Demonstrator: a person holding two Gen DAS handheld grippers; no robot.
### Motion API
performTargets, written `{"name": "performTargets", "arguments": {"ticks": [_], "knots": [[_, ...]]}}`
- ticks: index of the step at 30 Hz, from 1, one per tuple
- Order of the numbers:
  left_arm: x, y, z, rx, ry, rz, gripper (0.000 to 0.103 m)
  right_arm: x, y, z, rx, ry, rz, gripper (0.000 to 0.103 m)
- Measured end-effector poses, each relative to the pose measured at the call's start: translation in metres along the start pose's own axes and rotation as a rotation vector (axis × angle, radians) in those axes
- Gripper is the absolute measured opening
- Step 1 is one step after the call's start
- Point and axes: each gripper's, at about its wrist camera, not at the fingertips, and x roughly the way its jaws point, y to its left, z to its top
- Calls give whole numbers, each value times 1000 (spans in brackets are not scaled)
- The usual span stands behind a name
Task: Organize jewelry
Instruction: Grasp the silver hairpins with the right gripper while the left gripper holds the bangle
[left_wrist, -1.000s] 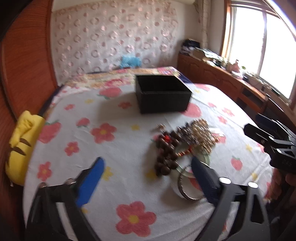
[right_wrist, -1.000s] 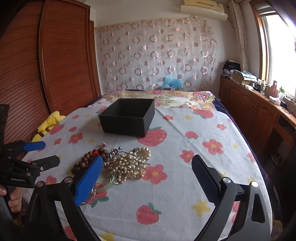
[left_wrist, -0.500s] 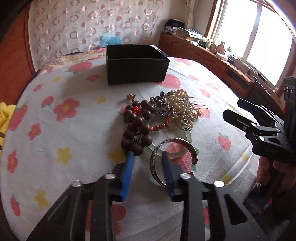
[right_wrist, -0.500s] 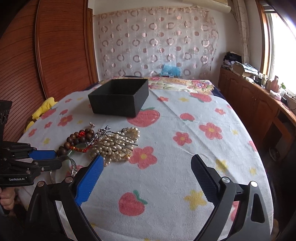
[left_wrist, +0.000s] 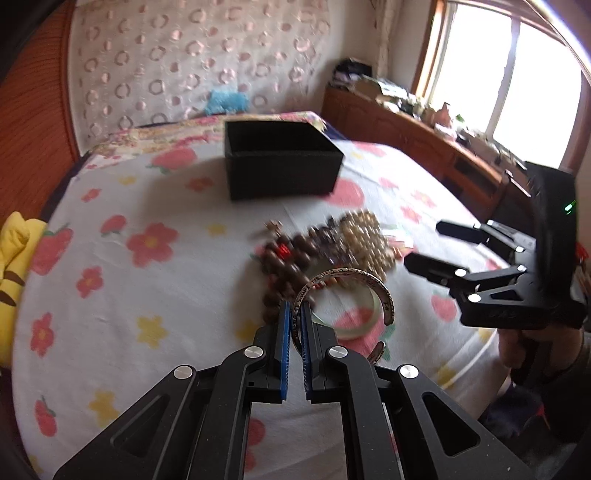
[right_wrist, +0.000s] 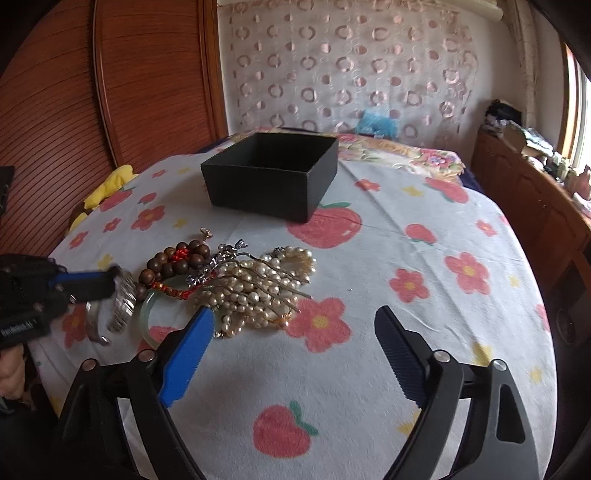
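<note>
My left gripper (left_wrist: 295, 314) is shut on a silver cuff bracelet (left_wrist: 347, 280) and holds it just above the bed; the cuff also shows in the right wrist view (right_wrist: 123, 302). Under it lie a pale green bangle (left_wrist: 354, 325), brown wooden beads (right_wrist: 173, 262) and a heap of pearl strands (right_wrist: 258, 291). An open black box (right_wrist: 273, 177) stands further back on the flowered blanket (right_wrist: 369, 332). My right gripper (right_wrist: 295, 350) is open and empty, to the right of the heap, and also shows in the left wrist view (left_wrist: 443, 254).
A yellow plush toy (left_wrist: 14, 251) lies at the bed's left edge by the wooden wardrobe (right_wrist: 110, 92). A wooden sideboard (left_wrist: 424, 140) with clutter runs under the window on the right. A blue soft toy (right_wrist: 376, 123) sits at the curtain.
My left gripper moved in on the silver cuff, closed on its rim and lifted it slightly. My right gripper stayed open and drifted a little closer to the pearls.
</note>
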Motion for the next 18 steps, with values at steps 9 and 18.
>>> {"name": "performTargets", "arguments": {"ticks": [9,18], "knots": [[-2,8,0,-26,-12,14,5,21,5,15,13,44,86,86],[-4,6,-2,-7,-13,17,5,26,17,13,-101,64,49,78]]}}
